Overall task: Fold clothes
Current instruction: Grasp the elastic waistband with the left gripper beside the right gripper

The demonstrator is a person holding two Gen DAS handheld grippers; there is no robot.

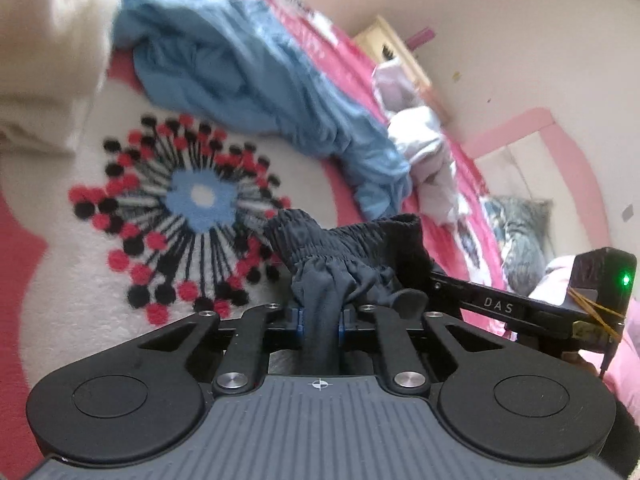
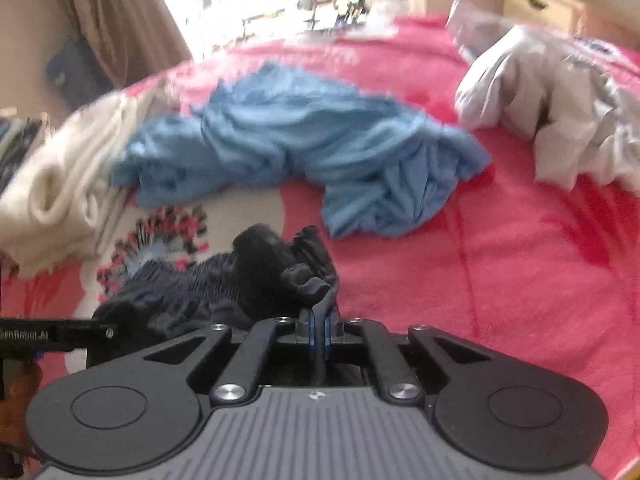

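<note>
A dark navy garment with an elastic gathered waistband (image 1: pixel 340 252) is held up over a pink bed blanket (image 2: pixel 500 260). My left gripper (image 1: pixel 320 320) is shut on a bunch of its fabric. My right gripper (image 2: pixel 318 328) is shut on another part of the same garment (image 2: pixel 248 276), near the waistband. The right gripper's body shows in the left wrist view (image 1: pixel 520 308); the left gripper's body shows at the left edge of the right wrist view (image 2: pixel 48 336). The waistband stretches between the two grippers.
A crumpled light blue garment (image 2: pixel 312 148) (image 1: pixel 256 80) lies behind on the blanket. A white folded cloth (image 2: pixel 68 184) (image 1: pixel 48 40) is at the left. A pale grey-white garment pile (image 2: pixel 552 108) (image 1: pixel 420 152) is at the right. The blanket has a flower pattern (image 1: pixel 192 216).
</note>
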